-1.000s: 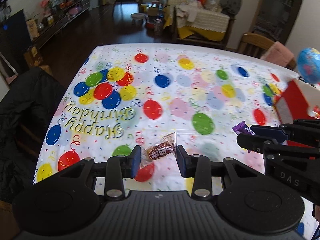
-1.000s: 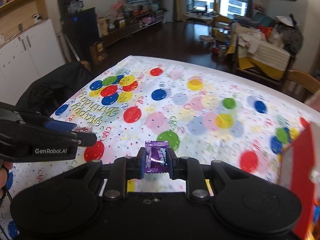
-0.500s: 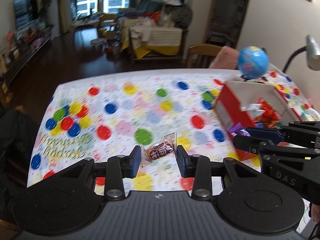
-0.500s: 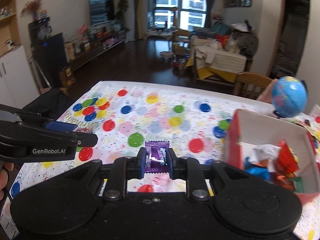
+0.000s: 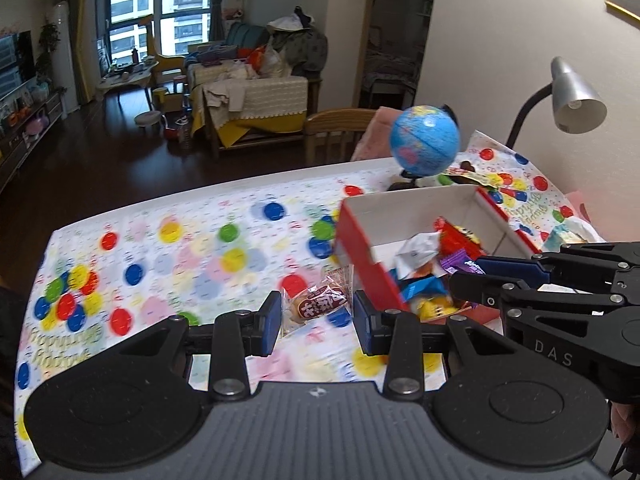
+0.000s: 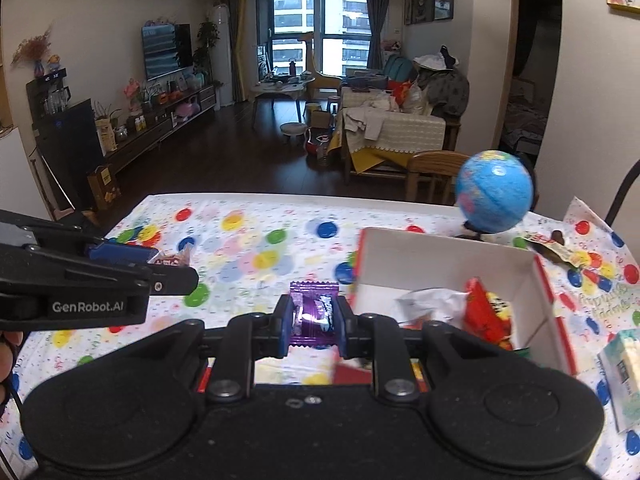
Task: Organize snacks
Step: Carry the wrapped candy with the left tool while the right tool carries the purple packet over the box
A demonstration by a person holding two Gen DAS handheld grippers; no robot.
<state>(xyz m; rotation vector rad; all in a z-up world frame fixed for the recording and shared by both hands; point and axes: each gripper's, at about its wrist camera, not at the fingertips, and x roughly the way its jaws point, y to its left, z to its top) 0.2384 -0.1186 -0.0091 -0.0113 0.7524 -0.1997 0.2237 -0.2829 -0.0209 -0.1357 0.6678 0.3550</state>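
Note:
My left gripper [image 5: 318, 314] is shut on a clear-wrapped snack with a brown label [image 5: 320, 304], held in the air above the balloon tablecloth [image 5: 192, 264], just left of the red box [image 5: 362, 258]. My right gripper [image 6: 314, 320] is shut on a purple candy [image 6: 314, 312], beside the box's near-left corner. The red box with white inside [image 6: 444, 264] holds several wrapped snacks. In the left wrist view the right gripper [image 5: 466, 272] reaches over the box's near edge. In the right wrist view the left gripper [image 6: 174, 266] shows at the left with its snack [image 6: 172, 259].
A blue globe [image 5: 424, 140] stands behind the box, a grey desk lamp [image 5: 576, 100] to its right. A loose wrapper [image 6: 556, 250] lies near the globe and a white packet [image 6: 624, 376] at the table's right edge. A wooden chair [image 6: 432, 168] stands past the far edge.
Both grippers have swung to the right and risen, each still gripping its snack. The red box and the globe have come into full view.

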